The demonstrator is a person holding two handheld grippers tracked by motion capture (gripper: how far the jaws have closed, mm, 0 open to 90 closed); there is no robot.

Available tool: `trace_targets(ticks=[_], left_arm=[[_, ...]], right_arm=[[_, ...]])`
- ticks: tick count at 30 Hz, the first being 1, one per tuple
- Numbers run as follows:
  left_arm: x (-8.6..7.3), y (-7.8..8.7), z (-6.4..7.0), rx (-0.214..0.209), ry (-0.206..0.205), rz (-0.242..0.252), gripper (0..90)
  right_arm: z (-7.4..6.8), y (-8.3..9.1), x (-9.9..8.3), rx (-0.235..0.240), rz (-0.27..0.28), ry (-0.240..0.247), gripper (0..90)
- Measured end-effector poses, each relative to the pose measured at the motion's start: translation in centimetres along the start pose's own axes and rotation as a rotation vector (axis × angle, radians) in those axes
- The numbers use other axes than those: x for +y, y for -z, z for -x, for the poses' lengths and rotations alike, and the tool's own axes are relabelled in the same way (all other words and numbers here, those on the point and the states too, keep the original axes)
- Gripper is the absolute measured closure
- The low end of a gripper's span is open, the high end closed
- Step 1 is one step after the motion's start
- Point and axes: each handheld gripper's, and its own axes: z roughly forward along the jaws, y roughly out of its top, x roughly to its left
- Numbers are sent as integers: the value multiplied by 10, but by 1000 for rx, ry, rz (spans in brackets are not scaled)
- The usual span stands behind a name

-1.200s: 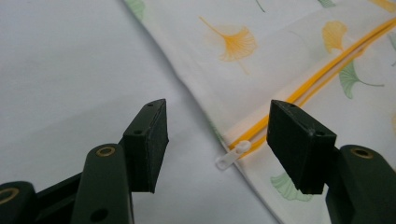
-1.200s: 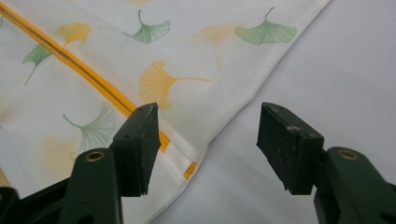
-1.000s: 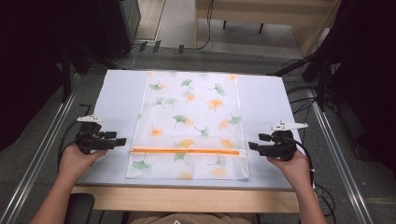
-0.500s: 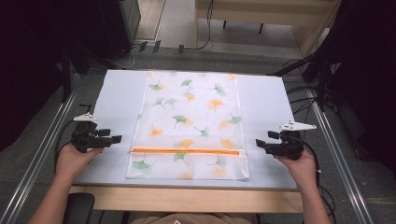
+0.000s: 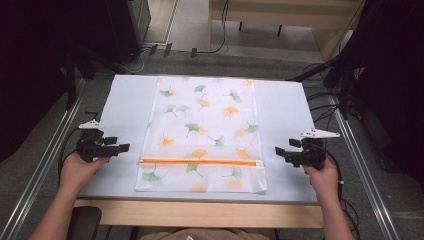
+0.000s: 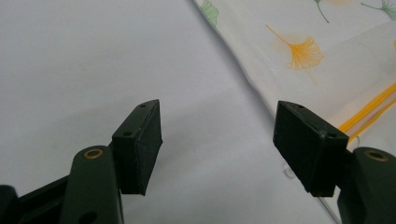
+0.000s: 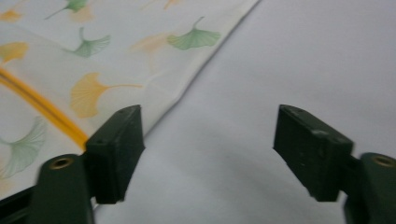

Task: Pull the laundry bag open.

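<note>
A white fabric pouch printed with green and orange ginkgo leaves (image 5: 205,135) lies flat mid-worktop (image 5: 125,100), its orange zipper (image 5: 200,162) near the front edge. The left tool (image 5: 120,147) and right tool (image 5: 278,151) flank the pouch beside the zipper's ends, both released, jaws spread and holding nothing.

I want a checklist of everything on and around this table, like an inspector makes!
Surface: pale table, flat, wooden front edge.
Job's things: leaf-print cloth bag lying flat in the middle, orange zipper across its near end.
Clutter: nothing seen.
Grippers: left gripper open, beside the bag's left edge, apart from it; right gripper open, beside its right edge, holding nothing.
Cables: black cables right of the table, more on the floor behind.
Surroundings: grey floor, metal rails, dark equipment.
</note>
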Motion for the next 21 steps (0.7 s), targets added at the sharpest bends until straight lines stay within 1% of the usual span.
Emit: trace_targets(ticks=[1, 4, 7, 12, 17, 19, 21], left_arm=[[0, 0, 0, -3, 0, 1, 331], [0, 0, 0, -4, 0, -1, 331], [0, -1, 0, -2, -7, -16, 331], [0, -2, 1, -2, -8, -20, 331], [0, -3, 0, -1, -10, -29, 330], [-1, -4, 0, 8, -16, -30, 317], [-1, -5, -1, 33, -15, -48, 300]], right_arm=[[1, 0, 0, 19, -2, 5, 232], [0, 0, 0, 6, -4, 7, 240], [0, -1, -1, 5, -13, 1, 241], [0, -2, -1, 6, -22, 13, 242], [0, -3, -1, 4, -29, 14, 243], [0, -3, -1, 4, -36, 11, 243], [0, -4, -2, 2, -44, 8, 242]])
